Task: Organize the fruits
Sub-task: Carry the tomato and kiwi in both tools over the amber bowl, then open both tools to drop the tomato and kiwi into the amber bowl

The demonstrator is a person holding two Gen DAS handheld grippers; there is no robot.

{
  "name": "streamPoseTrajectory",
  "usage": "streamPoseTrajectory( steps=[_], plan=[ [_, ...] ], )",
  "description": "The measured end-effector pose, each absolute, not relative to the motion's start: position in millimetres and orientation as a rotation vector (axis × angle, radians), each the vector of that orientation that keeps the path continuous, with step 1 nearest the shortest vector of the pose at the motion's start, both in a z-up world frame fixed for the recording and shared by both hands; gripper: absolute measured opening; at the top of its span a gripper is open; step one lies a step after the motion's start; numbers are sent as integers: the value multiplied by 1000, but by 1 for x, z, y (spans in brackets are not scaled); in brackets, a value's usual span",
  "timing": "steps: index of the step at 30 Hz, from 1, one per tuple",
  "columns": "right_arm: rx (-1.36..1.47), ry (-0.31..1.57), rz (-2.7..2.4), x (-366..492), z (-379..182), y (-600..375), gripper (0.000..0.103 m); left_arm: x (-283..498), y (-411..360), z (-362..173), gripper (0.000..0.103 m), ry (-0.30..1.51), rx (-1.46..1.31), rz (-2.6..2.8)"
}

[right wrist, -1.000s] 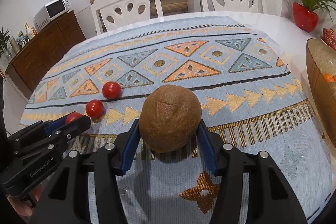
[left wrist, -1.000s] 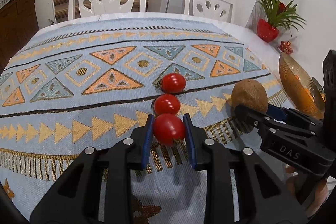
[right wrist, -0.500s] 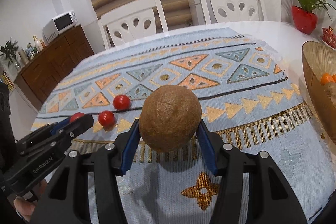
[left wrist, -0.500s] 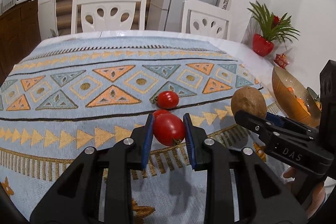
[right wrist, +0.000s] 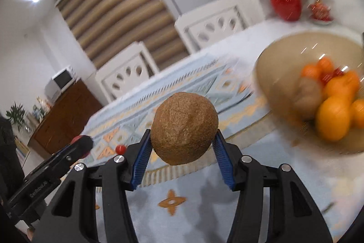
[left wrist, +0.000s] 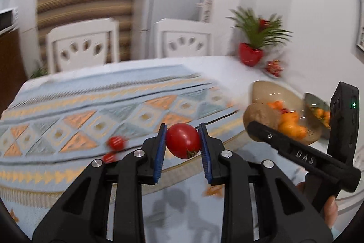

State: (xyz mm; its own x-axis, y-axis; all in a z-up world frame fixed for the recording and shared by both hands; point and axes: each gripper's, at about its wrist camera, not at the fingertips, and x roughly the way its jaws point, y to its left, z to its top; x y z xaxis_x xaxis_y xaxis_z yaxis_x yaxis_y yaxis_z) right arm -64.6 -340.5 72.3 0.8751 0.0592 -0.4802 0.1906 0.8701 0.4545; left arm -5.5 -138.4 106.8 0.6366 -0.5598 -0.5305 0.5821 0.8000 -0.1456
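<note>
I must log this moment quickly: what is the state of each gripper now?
Left gripper: closed on a red tomato.
Right gripper: closed on a brown round fruit.

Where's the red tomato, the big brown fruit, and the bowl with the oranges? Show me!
Tomato (left wrist: 183,140), left wrist view, middle of its red skin.
Brown fruit (right wrist: 183,128), right wrist view, centre of its rough front.
Bowl (right wrist: 276,74), right wrist view, bare inner wall, left of the oranges.

White walls enclose the room, with striped blinds at upper centre. Two white chairs stand mid-frame behind the desk. A wooden cabinet carrying a microwave sits at left.
</note>
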Motion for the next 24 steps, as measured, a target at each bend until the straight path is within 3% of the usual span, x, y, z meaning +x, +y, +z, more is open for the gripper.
streamPoseTrajectory(
  steps=[12,24],
  plan=[
    [549,376,-335,-138,123,-478,53,-24,-291,131,27,603,53,-904],
    [657,540,-439,-152,76,-548,53,-37,-374,94,27,729,99,-1035]
  ],
)
